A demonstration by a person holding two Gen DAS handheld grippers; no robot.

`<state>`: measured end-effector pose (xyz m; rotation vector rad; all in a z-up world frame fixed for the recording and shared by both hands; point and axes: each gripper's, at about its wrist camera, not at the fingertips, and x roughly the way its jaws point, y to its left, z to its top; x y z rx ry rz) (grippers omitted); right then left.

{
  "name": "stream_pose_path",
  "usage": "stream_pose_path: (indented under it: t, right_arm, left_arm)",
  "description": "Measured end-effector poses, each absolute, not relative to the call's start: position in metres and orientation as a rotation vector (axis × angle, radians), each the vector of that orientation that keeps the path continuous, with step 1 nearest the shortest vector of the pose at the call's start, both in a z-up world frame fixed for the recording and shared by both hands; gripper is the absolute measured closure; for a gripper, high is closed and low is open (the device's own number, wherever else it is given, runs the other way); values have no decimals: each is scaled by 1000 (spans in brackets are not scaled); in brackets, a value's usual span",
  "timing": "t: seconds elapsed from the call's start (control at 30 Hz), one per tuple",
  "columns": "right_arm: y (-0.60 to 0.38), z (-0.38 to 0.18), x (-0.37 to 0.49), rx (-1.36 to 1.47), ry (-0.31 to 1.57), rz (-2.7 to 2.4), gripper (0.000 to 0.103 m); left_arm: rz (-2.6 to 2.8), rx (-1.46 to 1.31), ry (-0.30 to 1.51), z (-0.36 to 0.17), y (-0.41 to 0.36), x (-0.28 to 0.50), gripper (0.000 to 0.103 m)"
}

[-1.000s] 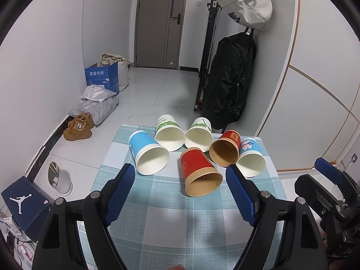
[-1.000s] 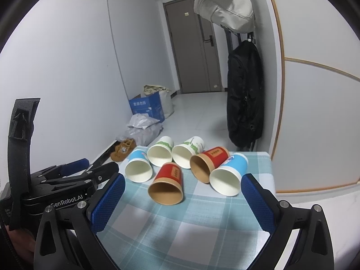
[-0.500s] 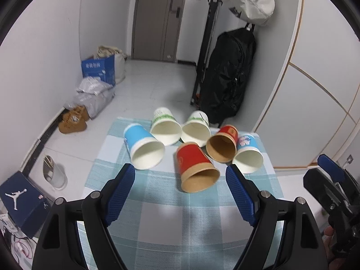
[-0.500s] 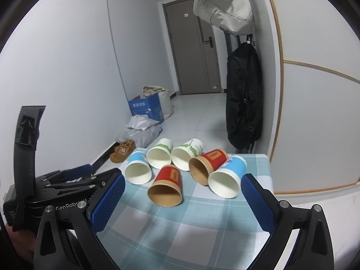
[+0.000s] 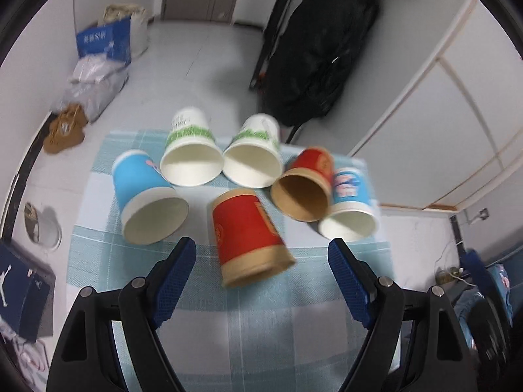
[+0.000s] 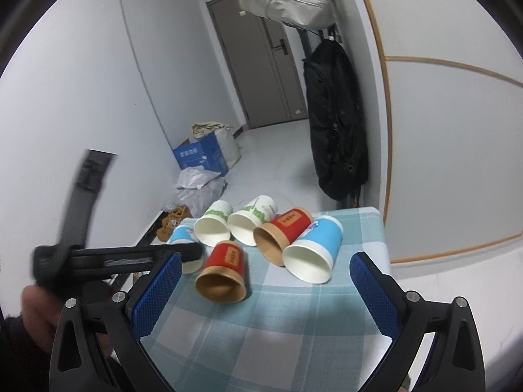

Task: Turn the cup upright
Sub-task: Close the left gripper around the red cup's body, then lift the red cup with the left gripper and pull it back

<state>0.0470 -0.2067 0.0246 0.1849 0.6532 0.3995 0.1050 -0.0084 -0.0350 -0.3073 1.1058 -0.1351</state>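
Note:
Several paper cups lie on their sides on a blue checked tablecloth [image 5: 235, 333]. The nearest is a red cup [image 5: 248, 238] with a brown rim, mouth towards me; it also shows in the right wrist view [image 6: 224, 276]. My left gripper [image 5: 261, 258] is open, its blue pads either side of this red cup, just short of it. It also appears from the side in the right wrist view [image 6: 183, 251], over the left blue cup. My right gripper [image 6: 264, 274] is open and empty, back from the cups.
Around the red cup lie a blue cup [image 5: 147, 196] on the left, two white-green cups [image 5: 193, 156] behind, a second red cup [image 5: 307, 189] and a blue cup [image 5: 351, 205] on the right. A black backpack [image 5: 317, 49] hangs beyond the table. Boxes and shoes [image 5: 65, 130] sit on the floor.
My left gripper has moved forward and down towards the cups, so the red cup now sits between its open pads. The right gripper has edged slightly closer. The cups have not moved.

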Motion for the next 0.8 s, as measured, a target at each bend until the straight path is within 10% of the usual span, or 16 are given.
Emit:
stream_pose_path:
  t: [0.47,0.8]
  right_arm:
    - [-215,18,69,188,712,391,0]
    - [-220,21,66,244,727,434,0]
  left_arm:
    - [-100,-364,1357,-75,3,145,24]
    - [-136,-404,1401,-62,10,122,46]
